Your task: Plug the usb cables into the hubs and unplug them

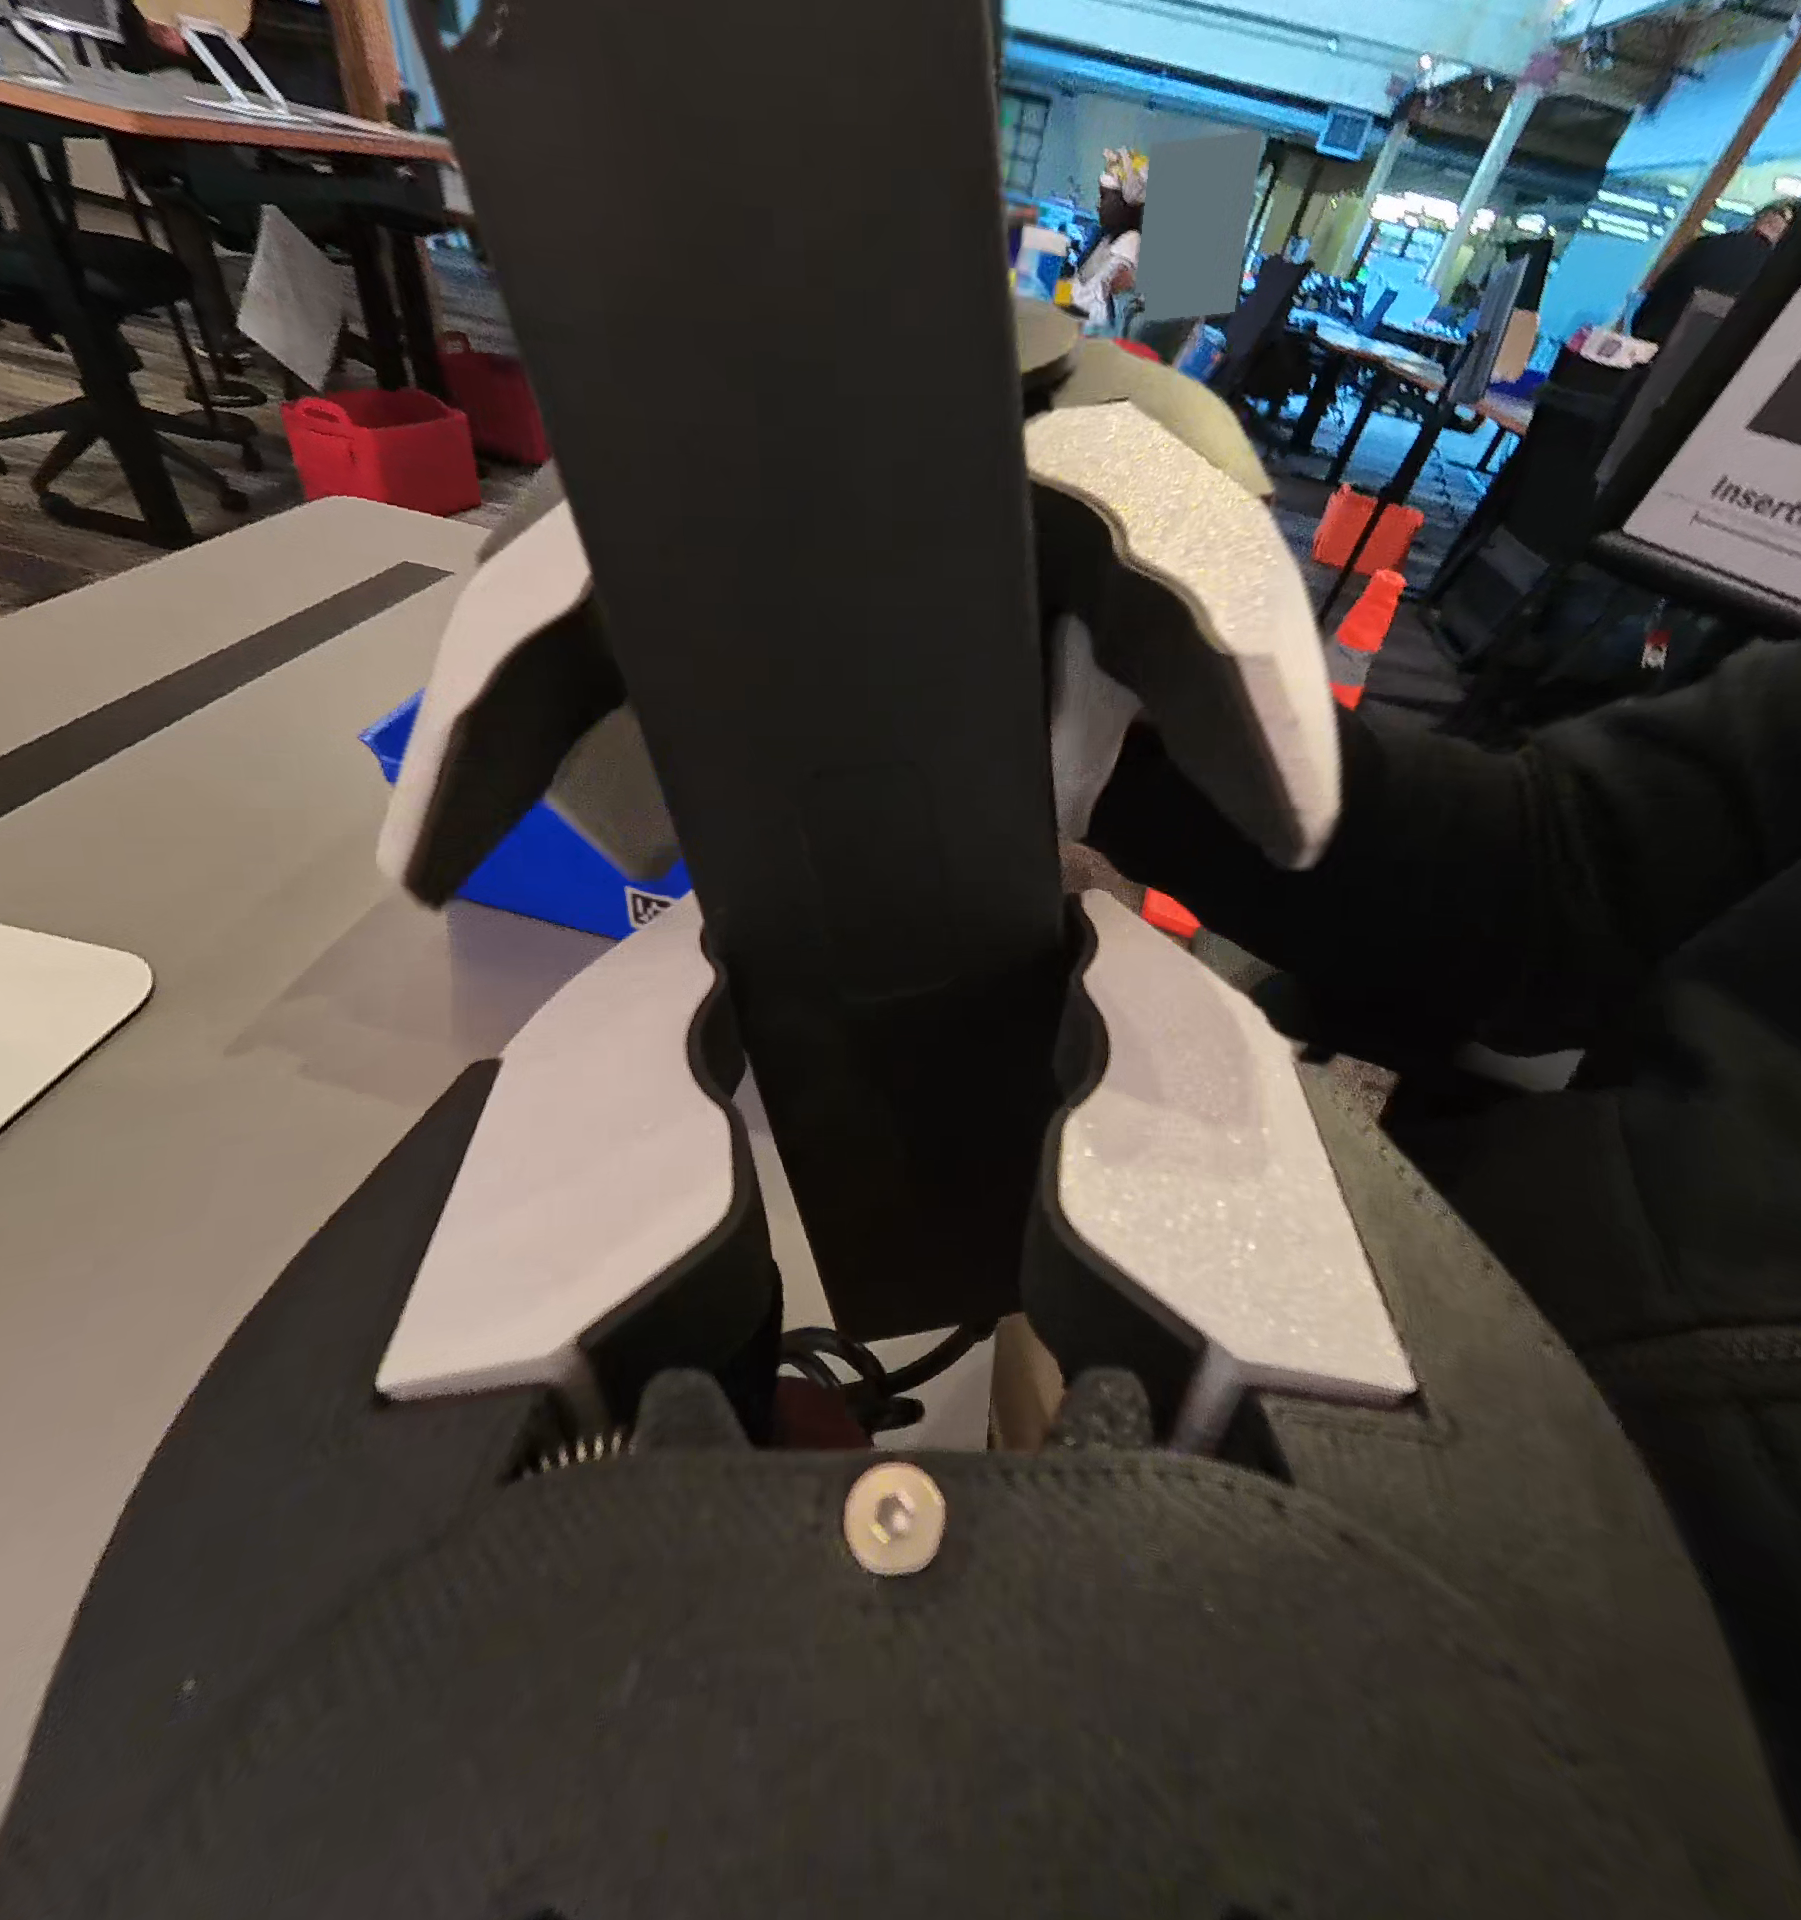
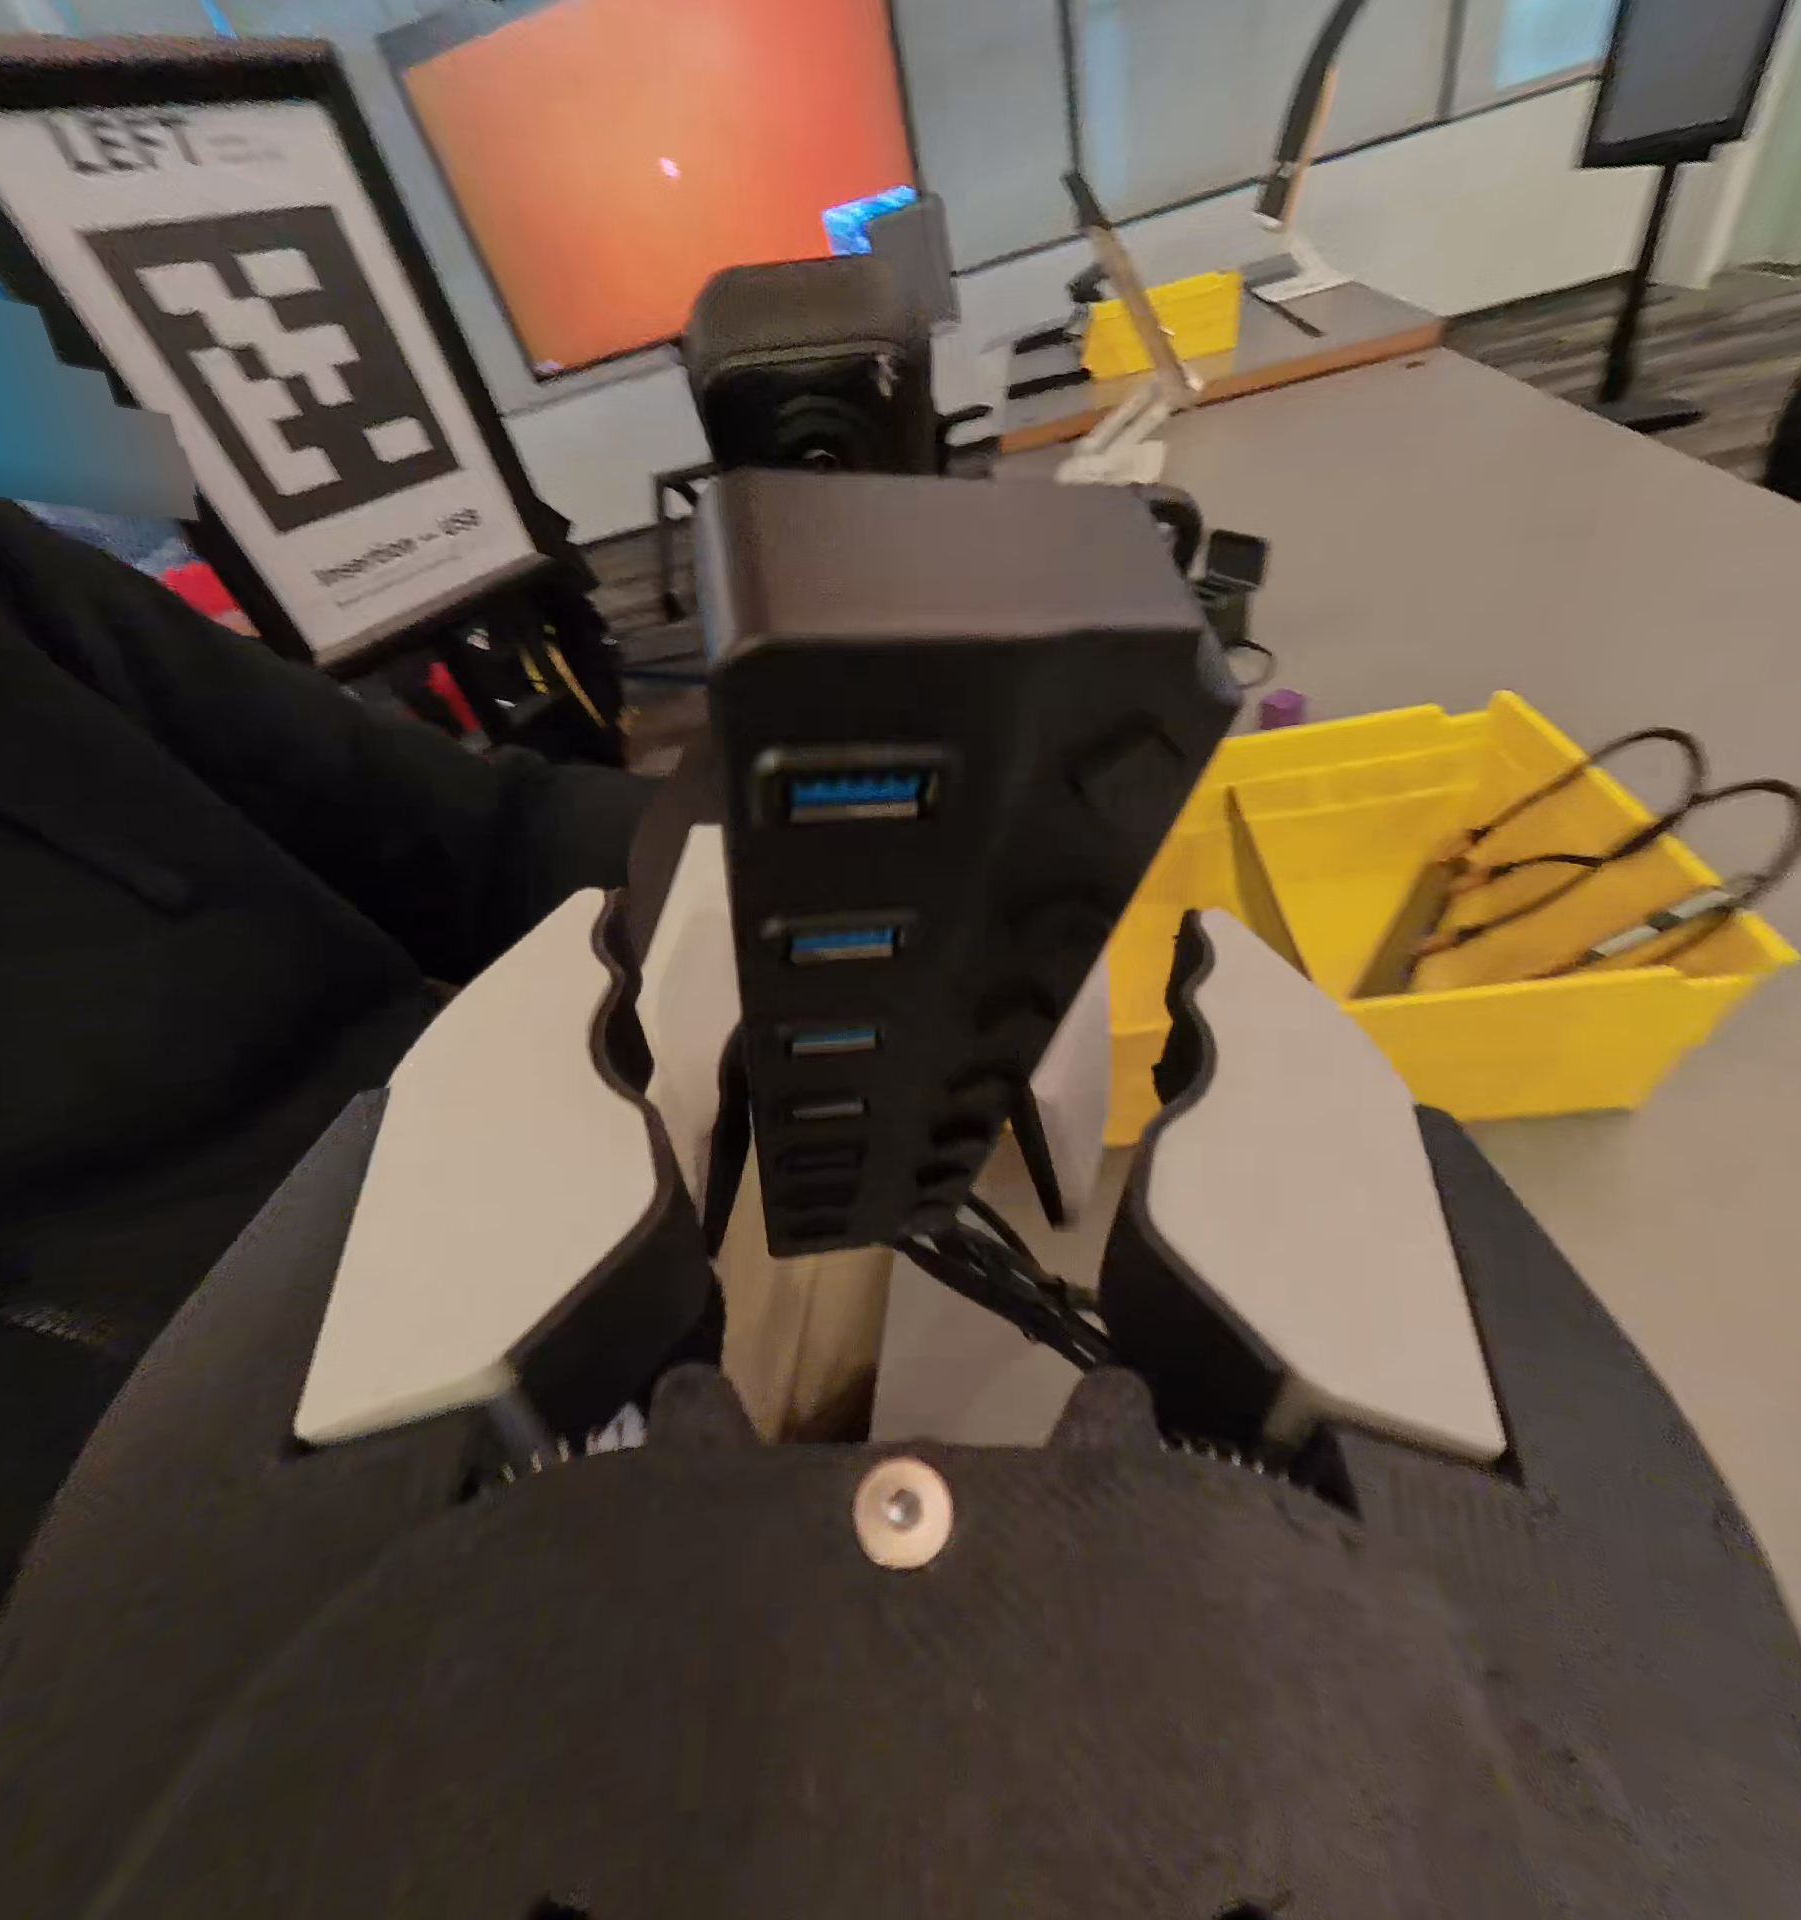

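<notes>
A long black USB hub (image 1: 771,416) stands upright between the fingers of my left gripper (image 1: 896,956), which is shut on its lower part. In the right wrist view the hub (image 2: 927,644) shows a column of ports, the upper three blue inside. My right gripper (image 2: 896,935) is open, with a finger on each side of the hub and not touching it. Its white fingers (image 1: 1187,623) show behind the hub in the left wrist view. A black cable (image 2: 1000,1278) leaves the hub's lower end. No plug sits in the visible ports.
A yellow bin (image 2: 1498,1039) with several black cables (image 2: 1602,831) sits on the grey table (image 2: 1498,520) to the right. A blue bin (image 1: 553,862) lies behind the hub. A white pad (image 1: 13,1018) lies at left. A marker sign (image 2: 252,364) stands behind a black sleeve (image 2: 148,831). Across from one pair of fingers to the other is roughly 5 cm.
</notes>
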Tool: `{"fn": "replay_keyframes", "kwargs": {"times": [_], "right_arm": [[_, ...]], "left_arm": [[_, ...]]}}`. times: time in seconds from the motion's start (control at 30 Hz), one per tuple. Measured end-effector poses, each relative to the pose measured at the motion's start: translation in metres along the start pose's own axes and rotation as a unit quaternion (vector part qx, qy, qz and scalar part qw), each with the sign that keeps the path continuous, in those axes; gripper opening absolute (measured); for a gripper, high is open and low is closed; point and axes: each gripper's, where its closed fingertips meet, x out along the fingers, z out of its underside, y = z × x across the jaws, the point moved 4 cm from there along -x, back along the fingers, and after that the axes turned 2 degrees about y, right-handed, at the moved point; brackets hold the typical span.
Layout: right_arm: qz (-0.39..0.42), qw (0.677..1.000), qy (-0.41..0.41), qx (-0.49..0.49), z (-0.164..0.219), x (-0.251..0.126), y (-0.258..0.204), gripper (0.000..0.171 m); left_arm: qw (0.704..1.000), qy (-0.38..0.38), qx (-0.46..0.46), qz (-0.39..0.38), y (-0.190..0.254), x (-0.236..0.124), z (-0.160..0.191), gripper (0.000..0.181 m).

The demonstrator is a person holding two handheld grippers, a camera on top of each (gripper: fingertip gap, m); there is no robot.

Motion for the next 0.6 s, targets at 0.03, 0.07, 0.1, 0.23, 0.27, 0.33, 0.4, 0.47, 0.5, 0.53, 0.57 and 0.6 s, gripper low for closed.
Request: {"fn": "replay_keyframes", "kwargs": {"times": [0.03, 0.07, 0.1, 0.23, 0.27, 0.33, 0.4, 0.47, 0.5, 0.53, 0.57, 0.6], "right_arm": [[-0.015, 1.0, 0.007, 0.003, 0.001, 0.004, -0.002, 0.093], [-0.028, 1.0, 0.012, 0.005, 0.002, 0.007, -0.004, 0.08], [-0.043, 0.999, 0.017, 0.003, 0.002, 0.008, -0.006, 0.067], [-0.024, 1.0, -0.001, 0.0, 0.003, 0.004, -0.002, 0.064], [-0.007, 1.0, -0.002, -0.016, 0.0, 0.002, -0.002, 0.064], [0.012, 0.999, -0.016, -0.036, -0.003, -0.004, -0.003, 0.064], [0.043, 0.997, -0.013, -0.064, -0.011, -0.016, -0.003, 0.064], [0.082, 0.993, -0.003, -0.082, -0.022, -0.035, 0.0, 0.064], [0.108, 0.989, 0.002, -0.101, -0.029, -0.047, 0.001, 0.065], [0.134, 0.983, 0.006, -0.124, -0.035, -0.06, 0.001, 0.065], [0.166, 0.975, 0.008, -0.148, -0.042, -0.073, 0.001, 0.065], [0.205, 0.963, 0.007, -0.176, -0.048, -0.087, 0.002, 0.065]], "left_arm": [[1.0, -0.006, 0.003, 0.005, 0.002, 0.002, 0.002, 0.058], [1.0, -0.016, 0.005, 0.013, 0.004, 0.004, 0.005, 0.058], [1.0, -0.021, 0.007, 0.017, 0.006, 0.005, 0.007, 0.059], [1.0, -0.01, -0.009, 0.014, 0.001, 0.007, 0.007, 0.057], [1.0, -0.002, -0.015, 0.008, -0.001, 0.007, 0.006, 0.057], [1.0, 0.009, -0.026, 0.016, -0.001, 0.006, 0.004, 0.055], [1.0, 0.016, -0.025, 0.002, -0.006, 0.004, 0.003, 0.054], [0.999, 0.023, -0.028, -0.012, -0.012, -0.001, 0.001, 0.054], [0.999, 0.028, -0.03, -0.02, -0.015, -0.004, 0.0, 0.054], [0.999, 0.032, -0.031, -0.027, -0.018, -0.008, -0.001, 0.052], [0.998, 0.034, -0.028, -0.034, -0.021, -0.011, -0.002, 0.05], [0.998, 0.035, -0.024, -0.043, -0.024, -0.014, -0.003, 0.048]]}}
